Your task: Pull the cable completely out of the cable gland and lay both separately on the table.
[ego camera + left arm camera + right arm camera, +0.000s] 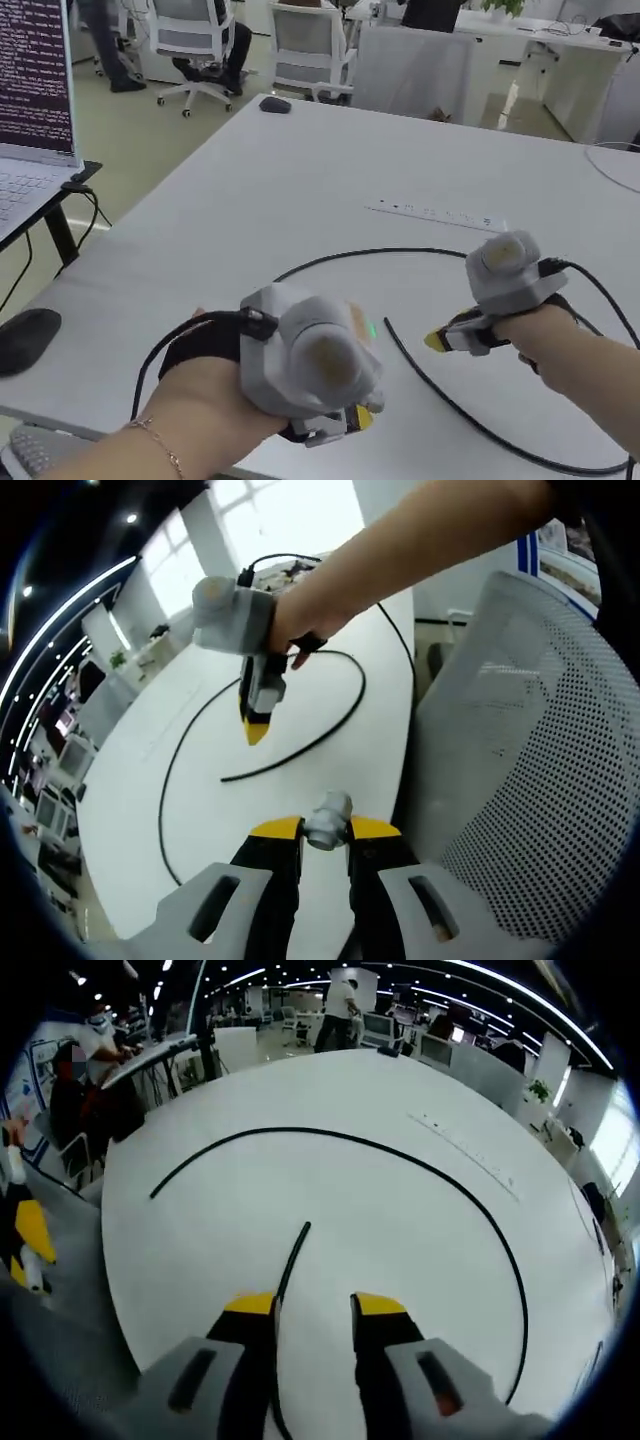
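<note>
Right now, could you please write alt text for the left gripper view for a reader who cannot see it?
The left tool grips a small grey cable gland between its yellow-tipped jaws. Beyond it, a hand holds the right tool tip-down over a black cable lying looped on the white table; a mesh chair back is at right.

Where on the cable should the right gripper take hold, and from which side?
Just behind the free end of the cable, from above, jaws straddling it. That stretch lies straight and flat on the table, close along one jaw of the open right gripper, so a sideways shift should centre it.
</note>
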